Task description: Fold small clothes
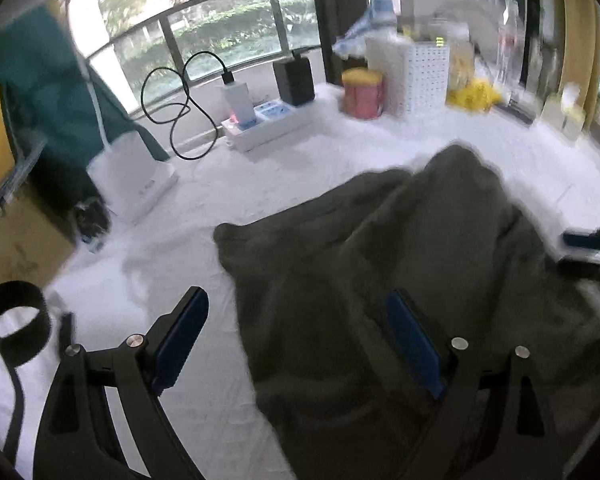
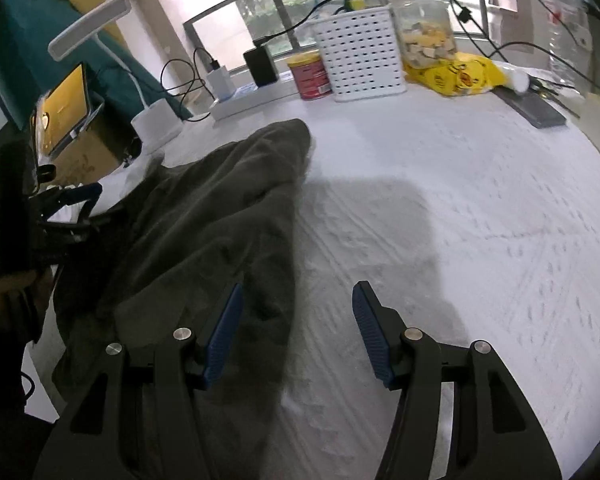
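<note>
Dark green garment [image 1: 400, 264] crumpled on white table [image 2: 460, 200], left gripper [image 1: 300, 344] and right gripper [image 2: 298, 334] released, spread over its edges.

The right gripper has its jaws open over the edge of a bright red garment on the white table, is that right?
Not quite: the garment is dark olive-grey, not bright red, as the right wrist view shows. The rest holds: the right gripper has its jaws open over the garment's edge on the white table.
</note>
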Action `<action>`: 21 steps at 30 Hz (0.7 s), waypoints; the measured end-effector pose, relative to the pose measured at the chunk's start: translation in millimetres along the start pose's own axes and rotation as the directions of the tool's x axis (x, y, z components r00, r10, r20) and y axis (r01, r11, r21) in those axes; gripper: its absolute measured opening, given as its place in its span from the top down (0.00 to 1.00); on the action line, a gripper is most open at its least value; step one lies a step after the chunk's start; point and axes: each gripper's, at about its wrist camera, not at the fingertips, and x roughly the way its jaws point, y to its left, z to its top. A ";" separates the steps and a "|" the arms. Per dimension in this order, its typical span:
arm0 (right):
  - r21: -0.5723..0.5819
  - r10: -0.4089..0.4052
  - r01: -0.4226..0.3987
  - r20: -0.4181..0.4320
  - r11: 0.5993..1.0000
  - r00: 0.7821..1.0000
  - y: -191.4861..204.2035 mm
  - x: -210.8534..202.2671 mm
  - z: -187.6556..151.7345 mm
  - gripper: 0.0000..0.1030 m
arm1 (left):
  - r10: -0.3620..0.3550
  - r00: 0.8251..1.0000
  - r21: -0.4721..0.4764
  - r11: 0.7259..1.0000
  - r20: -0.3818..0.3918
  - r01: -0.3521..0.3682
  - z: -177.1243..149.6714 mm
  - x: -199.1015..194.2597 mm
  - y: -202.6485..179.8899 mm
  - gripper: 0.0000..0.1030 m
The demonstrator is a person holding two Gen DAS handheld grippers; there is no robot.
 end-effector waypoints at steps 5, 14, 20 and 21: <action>-0.004 -0.022 0.022 -0.004 1.000 1.000 2.0 7.7 10.8 0.41 | -0.161 0.987 -0.062 0.985 -0.010 0.160 -1.4 11.8 0.8 0.13; 0.024 -0.060 0.059 0.028 0.998 0.998 -17.7 13.4 47.7 0.41 | -0.253 0.965 -0.079 0.966 -0.064 0.247 -6.1 41.2 10.6 0.72; 0.062 -0.005 0.002 0.049 0.998 0.999 -29.8 32.7 76.2 0.41 | -0.303 0.953 -0.087 0.949 -0.003 0.302 -3.5 34.3 20.6 0.88; 0.069 0.007 -0.010 0.040 0.998 0.999 -31.9 39.2 80.4 0.41 | -0.308 0.951 -0.085 0.948 0.018 0.308 -3.3 31.4 21.6 0.89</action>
